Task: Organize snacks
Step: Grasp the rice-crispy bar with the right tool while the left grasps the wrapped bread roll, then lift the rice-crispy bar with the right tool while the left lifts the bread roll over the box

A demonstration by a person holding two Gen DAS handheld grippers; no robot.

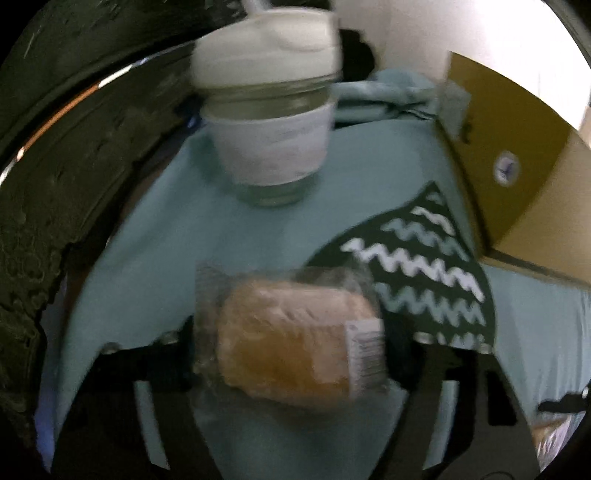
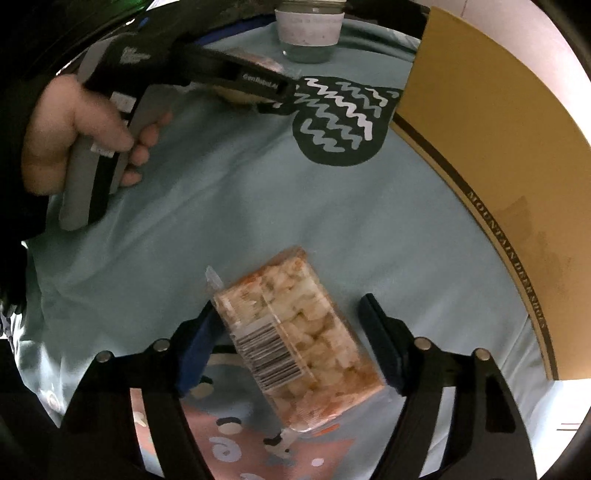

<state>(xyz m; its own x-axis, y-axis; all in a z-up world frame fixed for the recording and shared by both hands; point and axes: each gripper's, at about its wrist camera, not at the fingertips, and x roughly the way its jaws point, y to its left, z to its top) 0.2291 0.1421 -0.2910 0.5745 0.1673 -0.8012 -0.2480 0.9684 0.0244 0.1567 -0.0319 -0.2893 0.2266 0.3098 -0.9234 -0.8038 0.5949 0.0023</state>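
A bread roll in clear wrap (image 1: 291,343) sits crosswise between the fingers of my left gripper (image 1: 295,328). Both pads press its ends, so the gripper is shut on it. In the right wrist view this left gripper (image 2: 280,96) appears far up, with the roll (image 2: 236,92) partly hidden by its fingers. A packet of puffed rice crisps (image 2: 295,332) with a barcode label lies diagonally on the teal cloth (image 2: 221,206). My right gripper (image 2: 290,302) stands open around it. The left blue pad (image 2: 199,343) touches the packet's edge, and the right fingertip stands clear.
A glass jar with a white lid (image 1: 266,122) stands at the far end of the cloth, its lower part showing as the jar (image 2: 310,33). A cardboard shoe box (image 2: 480,184) runs along the right side. A person's hand (image 2: 74,136) holds the left gripper's handle. A dark patch with wavy lines (image 2: 340,122) marks the cloth.
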